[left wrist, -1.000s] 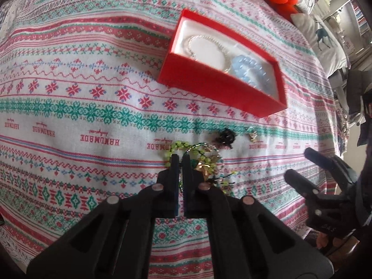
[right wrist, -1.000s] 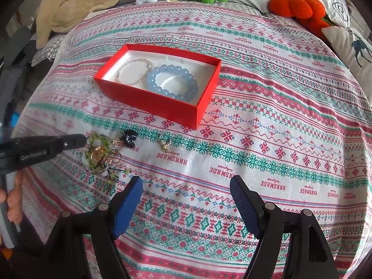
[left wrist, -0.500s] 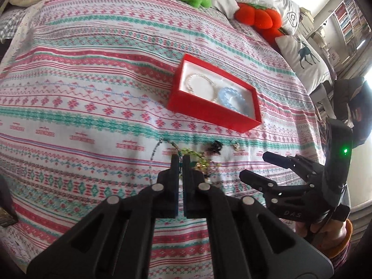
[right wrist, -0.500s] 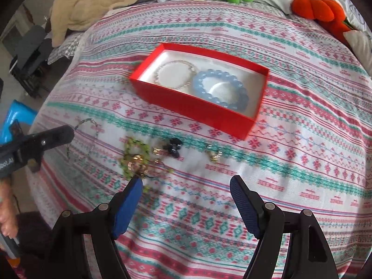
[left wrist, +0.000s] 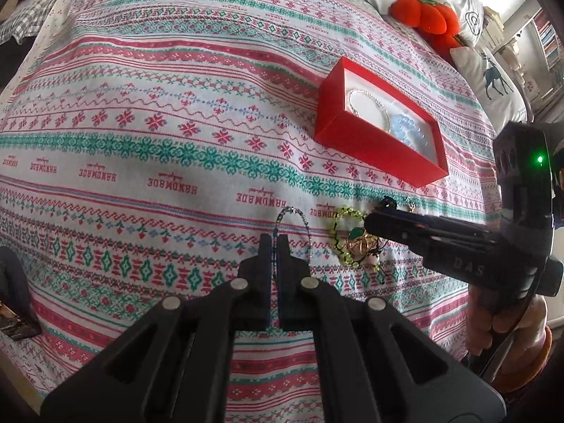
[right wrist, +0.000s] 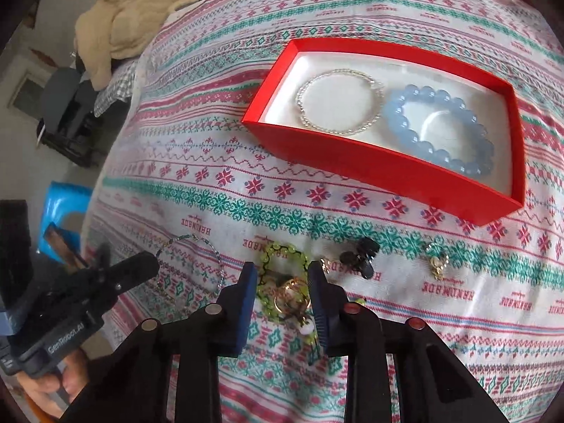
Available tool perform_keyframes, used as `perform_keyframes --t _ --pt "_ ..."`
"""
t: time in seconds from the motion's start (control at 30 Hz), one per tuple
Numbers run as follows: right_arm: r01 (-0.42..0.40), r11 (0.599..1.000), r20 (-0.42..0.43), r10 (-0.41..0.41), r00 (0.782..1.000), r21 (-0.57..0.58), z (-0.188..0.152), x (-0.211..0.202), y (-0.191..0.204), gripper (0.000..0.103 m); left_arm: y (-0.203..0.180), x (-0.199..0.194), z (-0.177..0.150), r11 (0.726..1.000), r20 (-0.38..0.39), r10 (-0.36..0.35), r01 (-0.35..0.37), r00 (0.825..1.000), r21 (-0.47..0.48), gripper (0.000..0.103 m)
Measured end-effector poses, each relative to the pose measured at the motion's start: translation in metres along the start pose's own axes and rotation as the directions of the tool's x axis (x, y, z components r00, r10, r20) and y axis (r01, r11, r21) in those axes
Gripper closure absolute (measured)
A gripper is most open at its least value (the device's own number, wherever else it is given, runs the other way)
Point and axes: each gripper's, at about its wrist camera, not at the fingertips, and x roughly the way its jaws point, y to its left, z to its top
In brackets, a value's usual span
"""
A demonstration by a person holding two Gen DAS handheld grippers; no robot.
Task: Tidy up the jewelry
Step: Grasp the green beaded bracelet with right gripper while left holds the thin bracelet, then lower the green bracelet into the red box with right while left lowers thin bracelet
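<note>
Left tongs [left wrist: 274,243] clenched on thin beaded hoop [left wrist: 292,227] over bedspread [left wrist: 141,105]; right tongs [right wrist: 280,276] parted astride green bead tangle [right wrist: 282,275] — light, limp, snag-prone, best pinched at gold ring [right wrist: 292,298] — red box [right wrist: 370,162] beyond.

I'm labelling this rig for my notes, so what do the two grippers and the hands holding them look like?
The left gripper is all black plastic with silver rivets, black jaws, and white "GenRobot.AI" lettering on its body. The right gripper is black too, with silver and red rivets, blue ribbed jaw pads, "DAS" embossed on its side and a green light. Bare hands hold both; the right hand has an orange band at the wrist.
</note>
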Motion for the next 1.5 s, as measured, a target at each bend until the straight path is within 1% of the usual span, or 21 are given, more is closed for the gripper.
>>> perform_keyframes --t 0.07,0.17,0.27,0.33,0.43,0.5,0.57,0.6,0.63,0.7,0.73,0.87,0.93,0.97,1.2,1.23,1.3,1.33,1.5 --pt "0.028 0.999 0.001 -0.028 1.000 -0.032 0.004 0.005 0.006 0.077 0.000 0.003 -0.001 1.000 -0.009 0.003 -0.003 1.000 0.004 0.100" --pt "0.105 0.987 0.006 -0.105 0.994 -0.123 0.008 0.016 0.017 0.078 0.000 0.008 -0.001 1.000 -0.022 0.010 -0.010 1.000 0.005 0.100" --pt "0.209 0.947 0.017 -0.211 0.977 -0.244 0.009 0.027 0.029 0.078 0.002 0.012 -0.001 1.000 -0.030 0.016 -0.016 0.999 -0.002 0.100" --pt "0.248 0.923 0.015 -0.255 0.967 -0.293 0.008 0.036 0.034 0.078 0.003 0.014 -0.002 1.000 -0.033 0.020 -0.020 0.999 -0.003 0.100" --pt "0.261 0.912 0.001 -0.274 0.962 -0.316 0.009 0.046 0.035 0.078 0.005 0.016 -0.001 1.000 -0.038 0.025 -0.025 0.999 -0.004 0.100" --pt "0.271 0.901 0.011 -0.284 0.959 -0.338 0.010 0.051 0.038 0.078 0.005 0.019 0.001 1.000 -0.042 0.030 -0.030 0.999 -0.005 0.100" --pt "0.281 0.889 0.024 -0.293 0.956 -0.361 0.009 0.053 0.042 0.083 0.005 0.022 0.002 0.999 -0.045 0.035 -0.035 0.998 -0.007 0.100" --pt "0.283 0.885 0.030 -0.293 0.956 -0.371 0.009 0.055 0.044 0.089 0.005 0.024 0.003 0.999 -0.046 0.038 -0.038 0.998 -0.007 0.100" --pt "0.284 0.879 0.036 -0.293 0.956 -0.383 0.008 0.059 0.049 0.093 0.004 0.025 0.004 0.999 -0.048 0.040 -0.041 0.998 -0.008 0.100" --pt "0.289 0.869 0.048 -0.295 0.954 -0.401 0.008 0.061 0.056 0.093 0.002 0.027 0.006 0.999 -0.048 0.043 -0.044 0.998 -0.010 0.100" --pt "0.286 0.872 0.049 -0.291 0.956 -0.398 0.007 0.061 0.057 0.093 0.001 0.027 0.006 0.999 -0.047 0.044 -0.044 0.998 -0.011 0.100" --pt "0.232 0.906 0.039 -0.234 0.971 -0.355 0.011 0.051 0.055 0.094 -0.004 0.026 0.008 0.999 -0.035 0.036 -0.036 0.999 -0.015 0.100" --pt "0.200 0.924 0.036 -0.199 0.979 -0.327 0.013 0.044 0.054 0.097 -0.005 0.023 0.010 0.999 -0.027 0.028 -0.029 0.999 -0.017 0.100" --pt "0.183 0.931 0.037 -0.181 0.983 -0.316 0.014 0.039 0.054 0.097 -0.004 0.021 0.011 1.000 -0.021 0.024 -0.025 0.999 -0.019 0.100" --pt "0.119 0.955 0.078 -0.101 0.992 -0.273 0.018 0.006 0.050 0.097 0.003 0.011 0.015 0.999 -0.003 0.009 -0.009 1.000 -0.033 0.100" --pt "0.116 0.956 0.084 -0.096 0.992 -0.269 0.016 -0.001 0.043 0.097 0.003 0.010 0.015 0.999 -0.001 0.008 -0.008 1.000 -0.035 0.100" --pt "0.121 0.957 0.100 -0.098 0.990 -0.265 0.019 -0.005 0.046 0.097 0.004 0.009 0.016 0.999 0.001 0.008 -0.008 1.000 -0.036 0.100" --pt "0.119 0.957 0.104 -0.094 0.990 -0.265 0.014 -0.007 0.045 0.097 0.003 0.009 0.016 0.999 0.001 0.009 -0.009 1.000 -0.036 0.100" --pt "0.113 0.958 0.098 -0.090 0.991 -0.264 0.015 -0.011 0.038 0.097 -0.002 0.012 0.017 0.999 -0.009 0.013 -0.013 1.000 -0.030 0.100"
